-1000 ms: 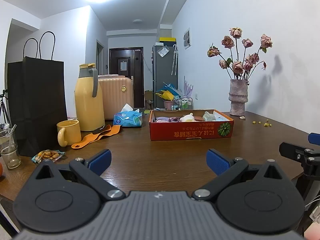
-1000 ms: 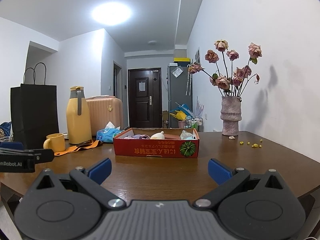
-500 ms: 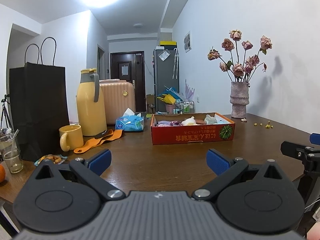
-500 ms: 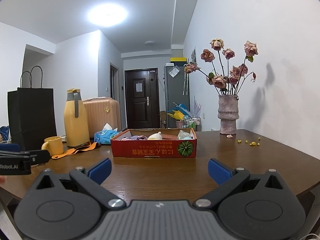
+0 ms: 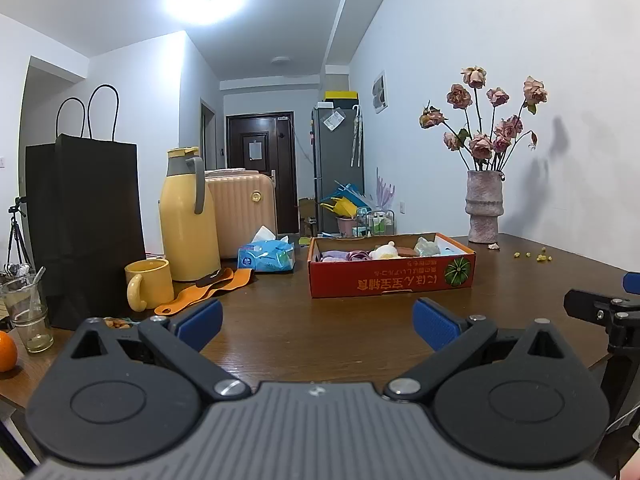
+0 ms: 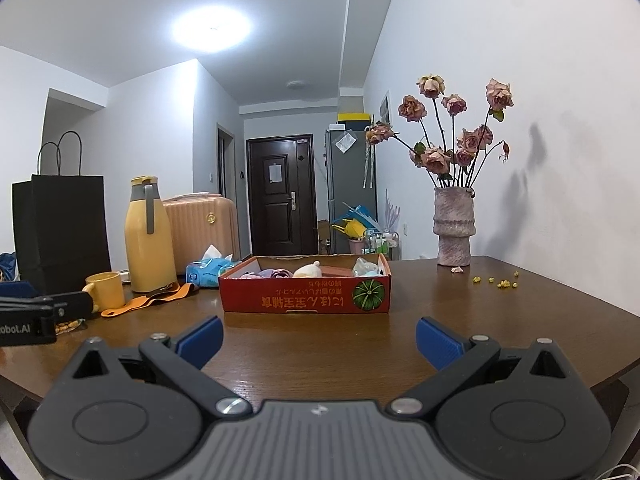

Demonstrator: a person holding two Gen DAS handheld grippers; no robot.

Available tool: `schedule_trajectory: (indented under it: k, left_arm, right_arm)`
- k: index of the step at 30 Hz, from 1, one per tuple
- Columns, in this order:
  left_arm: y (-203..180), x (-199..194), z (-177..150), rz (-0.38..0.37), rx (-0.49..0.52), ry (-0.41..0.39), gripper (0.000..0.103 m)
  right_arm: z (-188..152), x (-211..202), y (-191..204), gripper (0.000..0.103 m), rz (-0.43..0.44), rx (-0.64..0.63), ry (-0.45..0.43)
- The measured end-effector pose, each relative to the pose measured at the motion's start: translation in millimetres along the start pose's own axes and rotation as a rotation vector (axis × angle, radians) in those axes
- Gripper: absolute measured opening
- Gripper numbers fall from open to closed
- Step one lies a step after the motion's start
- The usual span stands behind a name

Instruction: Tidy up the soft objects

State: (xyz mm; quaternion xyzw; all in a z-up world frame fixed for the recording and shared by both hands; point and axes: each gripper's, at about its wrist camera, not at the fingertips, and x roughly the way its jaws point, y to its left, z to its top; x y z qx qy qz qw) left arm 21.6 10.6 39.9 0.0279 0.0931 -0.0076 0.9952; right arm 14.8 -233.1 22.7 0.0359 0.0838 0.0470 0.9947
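Note:
A shallow red cardboard box (image 5: pixel 390 280) (image 6: pixel 304 298) stands on the brown table ahead of both grippers. Soft items lie inside it: purple cloth pieces (image 5: pixel 344 255) (image 6: pixel 272 273), a cream plush toy (image 5: pixel 386 250) (image 6: pixel 308 269) and a pale clear-wrapped bundle (image 5: pixel 428 246) (image 6: pixel 364 266). My left gripper (image 5: pixel 318 322) is open and empty, well short of the box. My right gripper (image 6: pixel 319 338) is also open and empty, hovering near the table's front edge. The right gripper's side (image 5: pixel 600 308) shows at the right of the left wrist view.
Left of the box stand a blue tissue pack (image 5: pixel 266 256), an orange strap (image 5: pixel 204 288), a yellow mug (image 5: pixel 148 289), a yellow thermos (image 5: pixel 188 216) and a black paper bag (image 5: pixel 84 228). A vase of dried roses (image 6: pixel 454 226) stands at the back right, with small yellow bits (image 6: pixel 498 281) beside it.
Both views have tilted upward and the grippers have sunk lower toward the table's front edge. The fingers have stayed open. Nothing on the table has moved.

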Motion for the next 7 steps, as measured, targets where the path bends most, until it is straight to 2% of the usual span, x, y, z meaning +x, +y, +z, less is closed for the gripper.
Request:
schedule_trajectory:
  k: [7]
  left_arm:
    - [-0.4, -1.5, -0.7, 0.002, 0.0, -0.003, 0.103]
  right_arm:
    - [-0.2, 0.0, -0.1, 0.103, 0.0, -0.001, 0.0]
